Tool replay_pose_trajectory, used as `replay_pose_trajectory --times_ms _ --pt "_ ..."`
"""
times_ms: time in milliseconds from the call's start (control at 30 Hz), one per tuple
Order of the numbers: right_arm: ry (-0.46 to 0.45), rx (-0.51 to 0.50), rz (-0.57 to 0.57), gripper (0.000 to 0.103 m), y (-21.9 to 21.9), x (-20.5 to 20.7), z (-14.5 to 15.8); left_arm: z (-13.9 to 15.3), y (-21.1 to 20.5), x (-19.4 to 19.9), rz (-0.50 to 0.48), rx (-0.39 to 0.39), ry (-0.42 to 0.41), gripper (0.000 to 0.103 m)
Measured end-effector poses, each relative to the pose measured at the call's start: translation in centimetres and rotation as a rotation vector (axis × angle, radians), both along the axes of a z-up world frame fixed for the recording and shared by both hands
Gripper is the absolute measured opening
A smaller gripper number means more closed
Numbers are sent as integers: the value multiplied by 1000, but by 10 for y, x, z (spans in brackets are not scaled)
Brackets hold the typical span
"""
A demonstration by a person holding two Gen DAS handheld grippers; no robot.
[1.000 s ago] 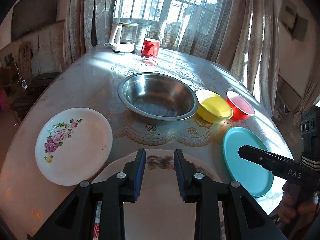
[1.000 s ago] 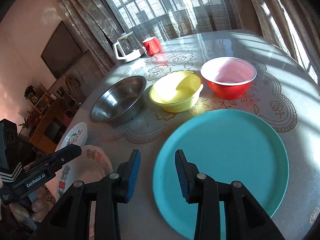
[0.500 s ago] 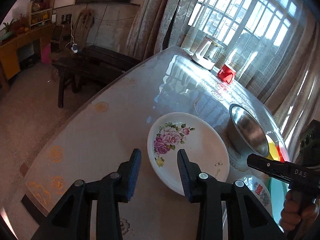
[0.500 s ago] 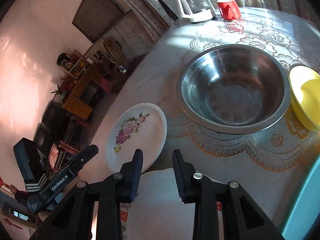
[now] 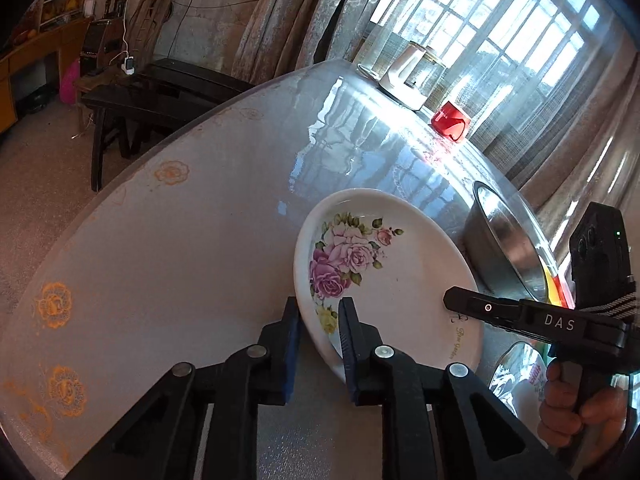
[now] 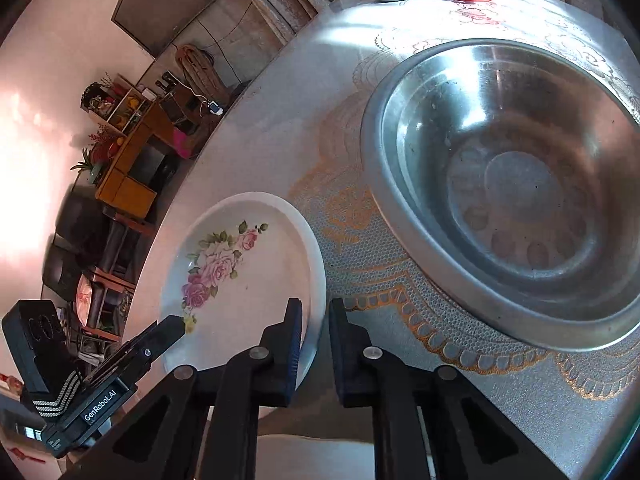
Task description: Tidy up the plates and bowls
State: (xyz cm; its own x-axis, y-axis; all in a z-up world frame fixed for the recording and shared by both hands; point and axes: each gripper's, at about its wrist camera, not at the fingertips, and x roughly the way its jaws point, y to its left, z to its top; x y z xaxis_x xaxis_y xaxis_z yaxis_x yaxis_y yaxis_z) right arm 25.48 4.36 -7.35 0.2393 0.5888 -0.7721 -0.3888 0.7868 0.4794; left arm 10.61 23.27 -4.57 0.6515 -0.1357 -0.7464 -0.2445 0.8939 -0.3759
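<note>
1. The white floral plate [image 5: 384,268] is round, so it has no long axis; it lies face up on the table [image 5: 180,240], its rose print toward the left gripper's side and the small lettering on the side away from it
2. The left gripper [image 5: 318,320] has just been closing, and its blue pads now pinch the plate's near rim, one pad over the rim and one under it
3. The right gripper [image 6: 314,320] has also just been closing; its jaws are drawn narrowly together across the opposite rim of the same plate [image 6: 240,276], one finger inside the plate and one outside on the lace mat [image 6: 380,280]
4. From the left gripper the plate spreads ahead and to the right; from the right gripper it spreads ahead and to the left
5. The steel bowl [image 6: 516,188] sits ahead and right of the right gripper, just beside the plate
6. A red mug [image 5: 450,122] and a white kettle [image 5: 412,76] stand well beyond both, near the window
</note>
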Motion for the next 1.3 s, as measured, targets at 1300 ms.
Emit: replay_pose_trajectory --times_ms 1300 --pt "-205 205 -257 11 -198 -113 62 93 -173 -48 -355 130 -205 19"
